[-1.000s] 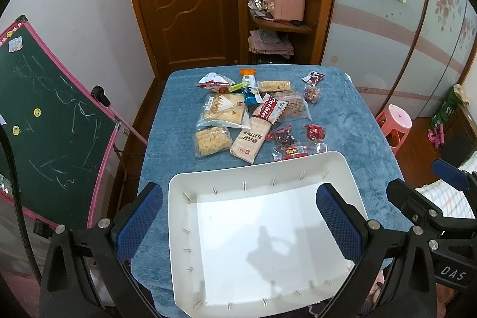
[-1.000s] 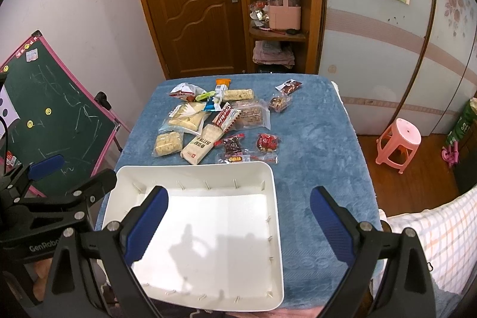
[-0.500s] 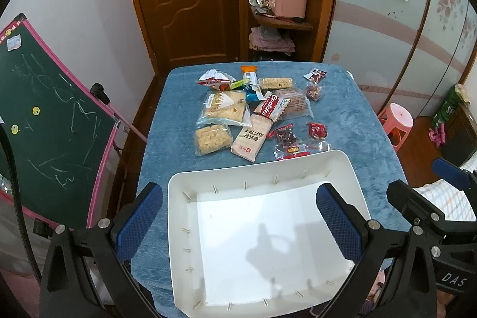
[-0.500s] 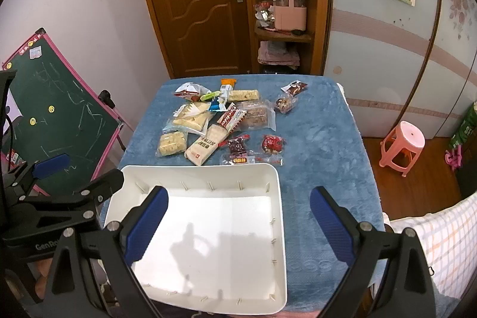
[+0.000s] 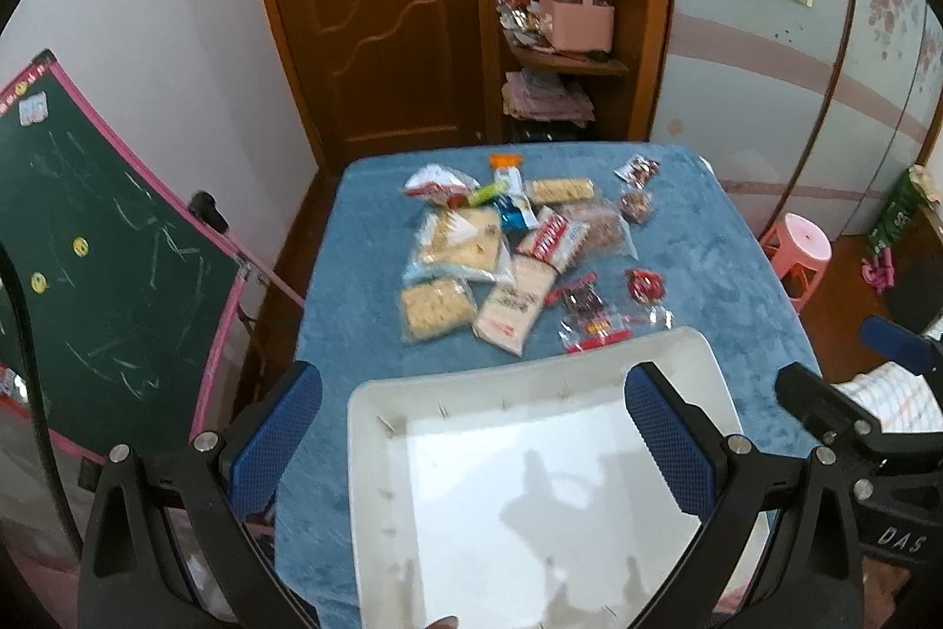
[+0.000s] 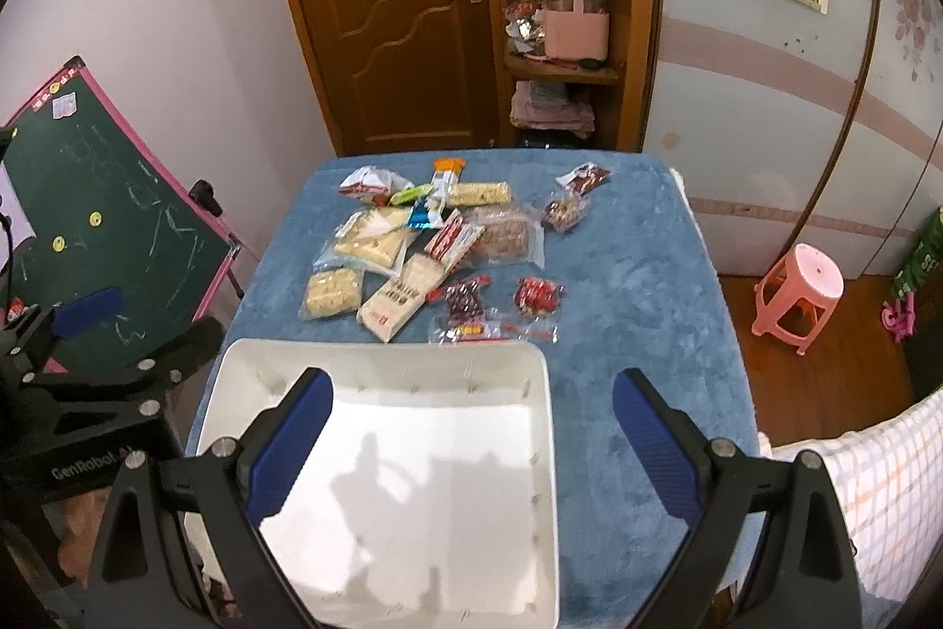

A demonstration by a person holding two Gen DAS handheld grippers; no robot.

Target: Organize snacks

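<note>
- Blue-clothed table [image 6: 636, 287] fills a small bedroom; nearest, both the left gripper [image 5: 471, 437] and right gripper [image 6: 471, 437] hover spread wide, holding nothing.
- Beneath them, the white tray [image 6: 533, 375] sits empty.
- Beyond it, the snack packets [image 6: 424, 252] lie scattered; sorting seems unstarted.

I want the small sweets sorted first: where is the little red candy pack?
In the right wrist view the red candy pack lies on the blue tablecloth, just beyond the white tray's far right corner.

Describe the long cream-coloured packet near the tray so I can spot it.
Start at the white tray on the blue cloth. Just beyond its far rim lies the long cream packet, angled, between the square cracker bag and red-wrapped sweets; only it carries dark vertical lettering.
</note>
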